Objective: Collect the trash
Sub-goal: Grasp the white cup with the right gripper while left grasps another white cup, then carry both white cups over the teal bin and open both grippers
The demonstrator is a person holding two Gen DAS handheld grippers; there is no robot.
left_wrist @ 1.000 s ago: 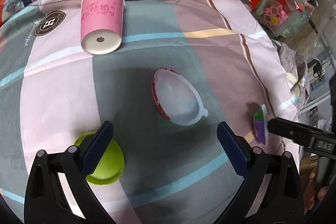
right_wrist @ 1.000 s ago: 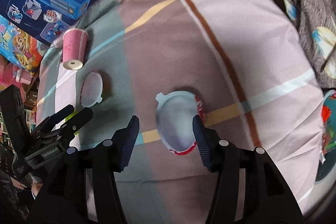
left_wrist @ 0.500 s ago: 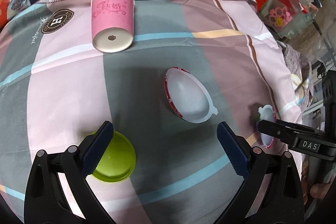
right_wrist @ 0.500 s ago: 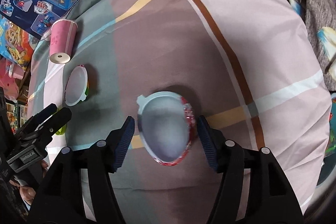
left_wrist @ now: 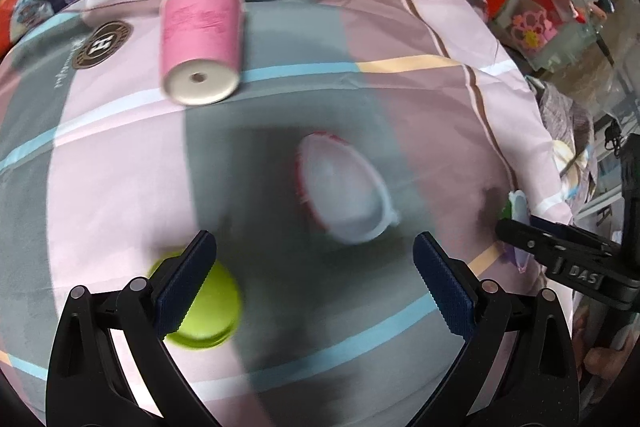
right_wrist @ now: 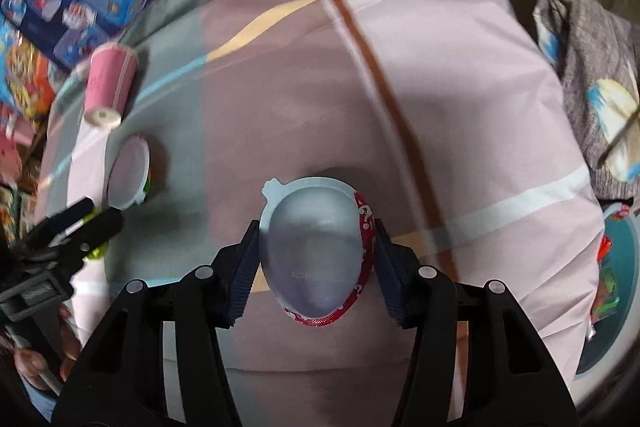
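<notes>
Right gripper [right_wrist: 314,259] closing on the egg-shaped half shell [right_wrist: 314,247], jaws just drawn inward, pads now against both long flanks of it. Best squeezed gently and evenly at the widest part, since thin plastic like this will likely flex or pop out sideways; lift straight up only once both ribbed pads [right_wrist: 244,275] sit square on the rim. Shell pale, smooth and hollow, open side up, with a crinkled red printed foil edge and a small tab at the far end. Left gripper [left_wrist: 314,279] spread wide, nothing between its jaws. Left of the shell, a second, similar half shell [right_wrist: 128,179], white inside with a red rim; beyond that one, a pink paper cup [right_wrist: 108,85] lying on its side, base showing a small hole. Nearer than the second shell, a flat, glossy lime-green lid [left_wrist: 204,311], partly behind the left gripper. Under the shell, a soft striped cloth [right_wrist: 440,87], slightly wrinkled, likely to give under downward pressure, so avoid pushing down.
</notes>
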